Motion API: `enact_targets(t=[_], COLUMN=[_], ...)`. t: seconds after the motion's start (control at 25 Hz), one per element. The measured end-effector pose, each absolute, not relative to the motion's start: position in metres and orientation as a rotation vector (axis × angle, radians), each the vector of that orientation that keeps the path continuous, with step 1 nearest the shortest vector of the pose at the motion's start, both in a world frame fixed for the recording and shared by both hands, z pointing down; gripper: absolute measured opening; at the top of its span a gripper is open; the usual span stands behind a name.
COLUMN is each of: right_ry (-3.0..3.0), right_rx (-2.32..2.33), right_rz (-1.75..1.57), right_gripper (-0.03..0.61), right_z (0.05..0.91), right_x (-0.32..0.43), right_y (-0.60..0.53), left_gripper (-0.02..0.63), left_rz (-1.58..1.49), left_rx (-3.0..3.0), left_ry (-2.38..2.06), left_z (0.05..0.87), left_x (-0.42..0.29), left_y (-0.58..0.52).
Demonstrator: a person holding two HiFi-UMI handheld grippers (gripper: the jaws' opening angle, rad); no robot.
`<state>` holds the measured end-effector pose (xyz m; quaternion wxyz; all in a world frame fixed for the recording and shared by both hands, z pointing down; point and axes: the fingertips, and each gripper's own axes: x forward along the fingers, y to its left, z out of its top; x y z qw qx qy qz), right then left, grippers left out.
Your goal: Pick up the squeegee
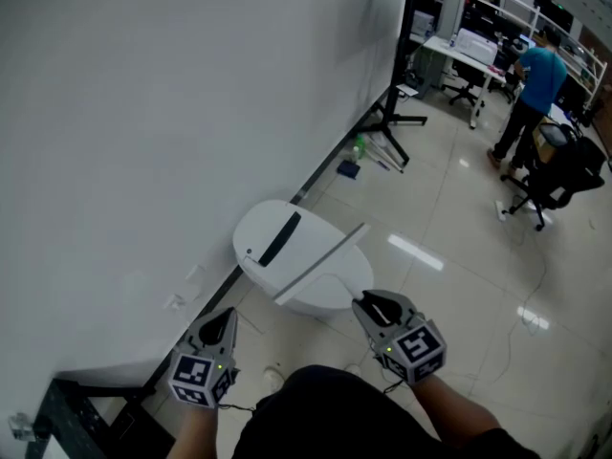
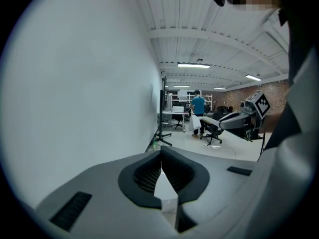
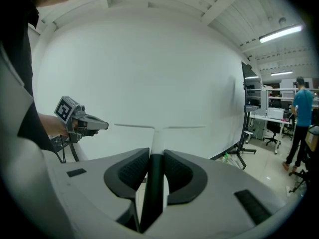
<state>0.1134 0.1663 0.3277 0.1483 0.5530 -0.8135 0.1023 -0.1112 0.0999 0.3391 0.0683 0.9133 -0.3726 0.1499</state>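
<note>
Over the table rim [image 1: 247, 229], right claw [image 1: 368, 304] grips the squeegee [image 1: 320, 256] near the wall [image 1: 143, 113].

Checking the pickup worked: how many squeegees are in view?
1. The squeegee is clamped by its handle in the right gripper. A dark bar on the round table is too unclear to name.

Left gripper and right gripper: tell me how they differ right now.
The right gripper is shut on the squeegee, gripping its handle with the blade out ahead. The left gripper holds nothing.
The left gripper's jaw tips meet, while the right gripper's jaws are kept apart by the handle between them.
Both are held low in front of the person, side by side, beside the white wall.
</note>
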Motion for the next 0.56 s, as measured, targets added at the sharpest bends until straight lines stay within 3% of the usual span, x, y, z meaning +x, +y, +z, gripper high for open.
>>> enact_targets(t=[0.56], right_ry=[-2.325], right_rx=[1.575], right_rz=[0.294], right_gripper=[0.094], right_z=[0.335], right_x=[0.115], right_y=[0.164], left_gripper=[-0.003], left_rz=[0.467], left_rx=[2.760], left_ry=[-1.094], left_z=[0.347], left_x=[-0.107], left_y=[0.102])
